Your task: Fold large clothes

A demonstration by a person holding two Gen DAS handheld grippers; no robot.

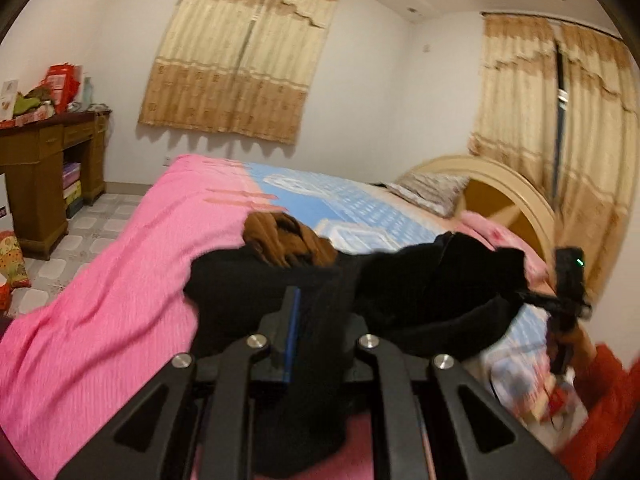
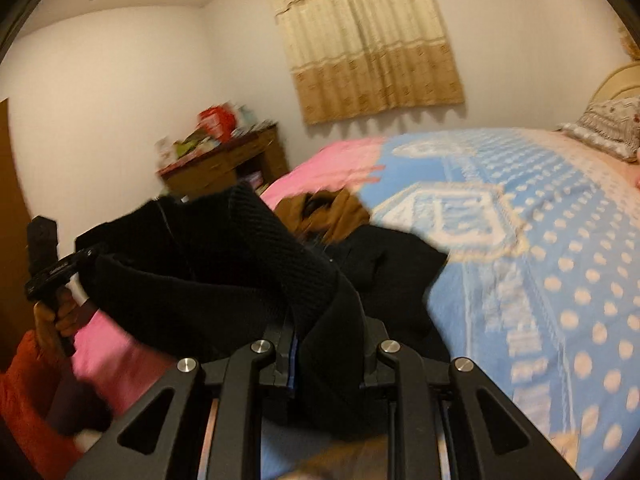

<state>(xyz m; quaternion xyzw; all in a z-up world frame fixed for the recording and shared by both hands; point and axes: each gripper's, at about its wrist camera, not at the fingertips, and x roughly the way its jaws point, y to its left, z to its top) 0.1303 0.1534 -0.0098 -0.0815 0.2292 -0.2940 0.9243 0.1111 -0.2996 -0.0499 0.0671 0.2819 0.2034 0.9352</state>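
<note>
Two tools pinch one black knit garment point(image 2: 224, 276), lifted over the bed point(image 2: 540, 248): left tool point(image 1: 316, 320) and right tool point(image 2: 320, 340) each clamp an edge. Mid-fold, I'd judge; next, lay it flat beside the brown garment point(image 1: 288, 240).

Pretty clearly a bedroom in someone's home. Big bed point(image 2: 540, 240) with a blue dotted blanket and a pink cover point(image 1: 120, 260), pillow point(image 1: 434, 192) against a curved headboard point(image 1: 500, 184) on the far right. Beige curtains point(image 1: 240, 60) hang on white walls, and a cluttered wooden desk point(image 1: 44, 160) sits far left on a tiled floor point(image 1: 92, 232).
</note>
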